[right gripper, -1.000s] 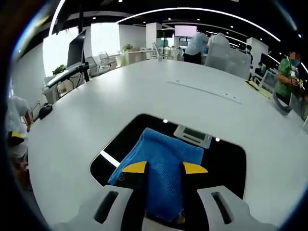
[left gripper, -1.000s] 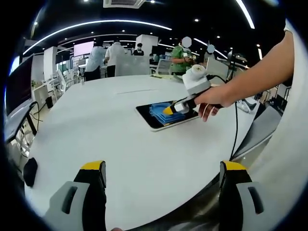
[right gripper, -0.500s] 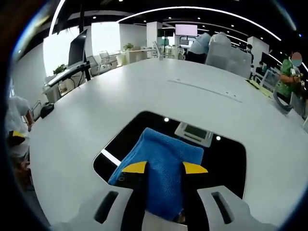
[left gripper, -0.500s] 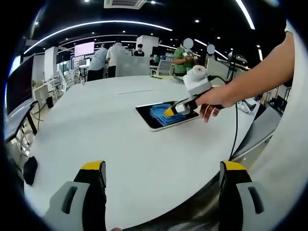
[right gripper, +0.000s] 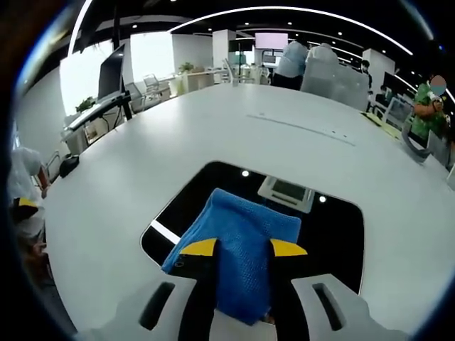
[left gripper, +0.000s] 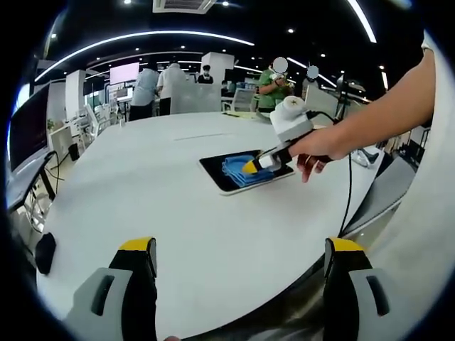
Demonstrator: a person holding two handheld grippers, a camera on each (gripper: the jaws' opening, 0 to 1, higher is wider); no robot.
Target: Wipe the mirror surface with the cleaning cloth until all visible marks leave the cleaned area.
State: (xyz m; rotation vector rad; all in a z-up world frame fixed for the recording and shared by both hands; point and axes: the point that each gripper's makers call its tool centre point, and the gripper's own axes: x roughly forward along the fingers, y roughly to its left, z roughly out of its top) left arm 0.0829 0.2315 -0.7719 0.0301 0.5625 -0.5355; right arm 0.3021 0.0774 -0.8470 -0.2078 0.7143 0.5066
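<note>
**Cloth edges across the mirror**

Since a second ago we have slid the blue cleaning cloth (right gripper: 245, 245) a little way over the mirror (right gripper: 334, 234), so that more dark glass shows beyond its far edge in the right gripper view. We keep the right gripper (right gripper: 242, 247) clamped on the cloth, both yellow-tipped jaws pressed against the fabric, which lies flat on the glass. Ceiling lights reflect in the mirror past the cloth.

Our left gripper (left gripper: 242, 250) hovers above the near part of the white table (left gripper: 156, 185), jaws spread wide with nothing between them. From there we see the mirror (left gripper: 217, 172) well ahead, the cloth (left gripper: 238, 169) on it, and the right gripper (left gripper: 250, 165) held by a hand (left gripper: 316, 148).
</note>
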